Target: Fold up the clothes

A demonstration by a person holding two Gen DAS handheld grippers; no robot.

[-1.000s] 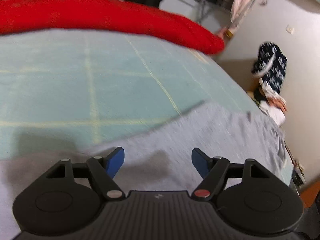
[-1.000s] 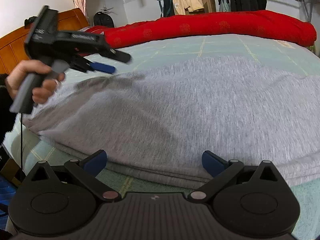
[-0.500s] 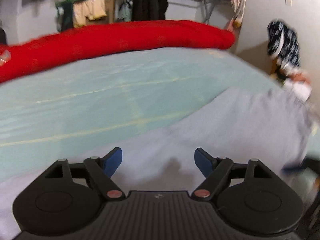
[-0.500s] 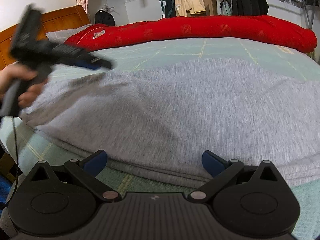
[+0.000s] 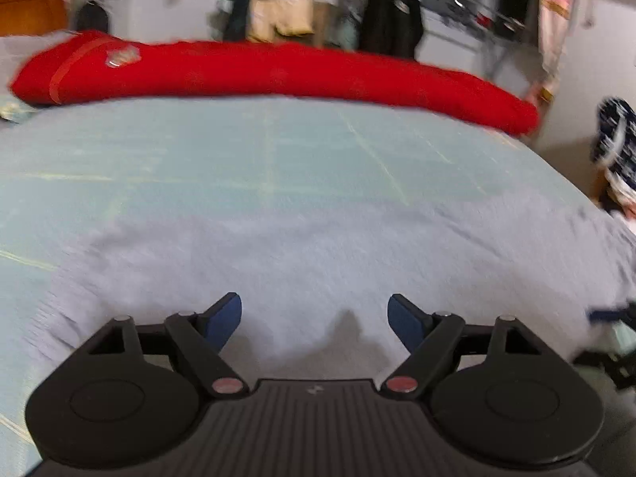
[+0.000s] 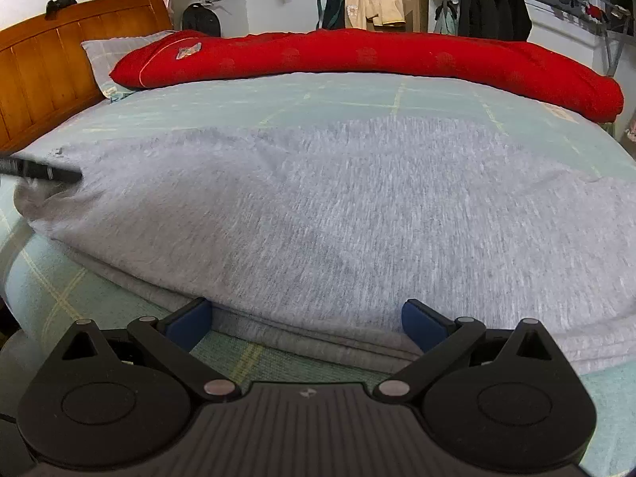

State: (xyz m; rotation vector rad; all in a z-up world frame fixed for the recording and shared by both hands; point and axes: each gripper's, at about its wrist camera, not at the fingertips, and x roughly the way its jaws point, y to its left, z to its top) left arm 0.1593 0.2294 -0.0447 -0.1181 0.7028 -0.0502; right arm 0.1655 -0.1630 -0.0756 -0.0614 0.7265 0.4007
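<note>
**Between folds: regrasp pending**

Your left gripper (image 5: 314,318) and right gripper (image 6: 304,324) are both spread, holding nothing. The garment (image 6: 338,206) lies folded along the bed's (image 6: 357,95) near edge. Next, pinch its ends.

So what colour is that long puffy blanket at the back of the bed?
Bright red quilt, clearest in the right wrist view.

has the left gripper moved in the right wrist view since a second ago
Yes. Against the wooden headboard, the left gripper has dropped and slid toward the left edge; only a dark tip shows over the grey garment.
</note>
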